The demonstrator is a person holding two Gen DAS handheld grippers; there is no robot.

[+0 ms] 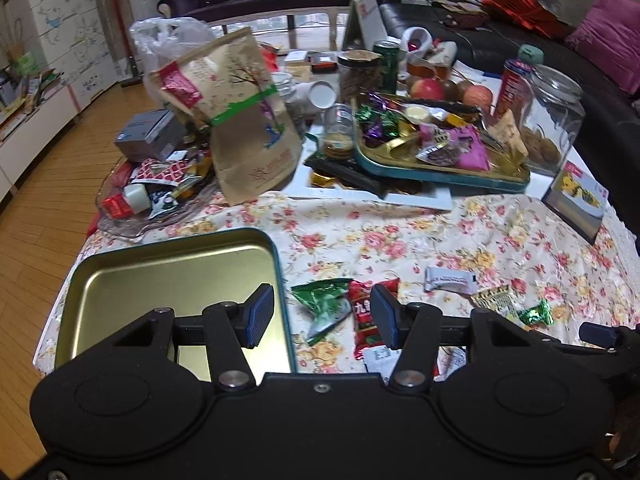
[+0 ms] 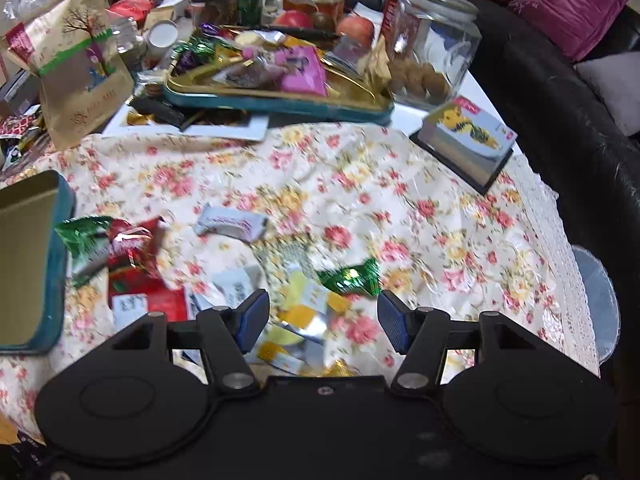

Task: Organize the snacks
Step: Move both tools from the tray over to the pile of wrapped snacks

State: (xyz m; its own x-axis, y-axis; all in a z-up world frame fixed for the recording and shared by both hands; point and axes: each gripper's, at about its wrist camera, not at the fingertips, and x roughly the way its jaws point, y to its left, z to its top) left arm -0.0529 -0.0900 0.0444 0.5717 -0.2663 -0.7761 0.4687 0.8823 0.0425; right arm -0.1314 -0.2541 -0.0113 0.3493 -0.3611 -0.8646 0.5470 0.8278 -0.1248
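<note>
An empty gold tin tray with a teal rim (image 1: 168,272) lies at the near left of the flowered tablecloth; its corner (image 2: 24,248) shows at the left of the right wrist view. My left gripper (image 1: 322,318) is open above the tray's right rim, over a green packet (image 1: 324,304) and a red packet (image 1: 366,320), with nothing gripped. A white packet (image 1: 448,280) and a small green candy (image 1: 536,314) lie further right. My right gripper (image 2: 324,322) is open above yellow and silver packets (image 2: 296,316), with the green candy (image 2: 354,276) just beyond and the white packet (image 2: 232,224) further off.
A second teal tin (image 1: 440,176), heaped with snacks, sits at mid-table. A brown paper bag (image 1: 248,120) stands to its left and a glass jar (image 1: 552,120) to its right. A small printed box (image 2: 468,136) lies near the right edge, beside a black sofa (image 2: 560,100).
</note>
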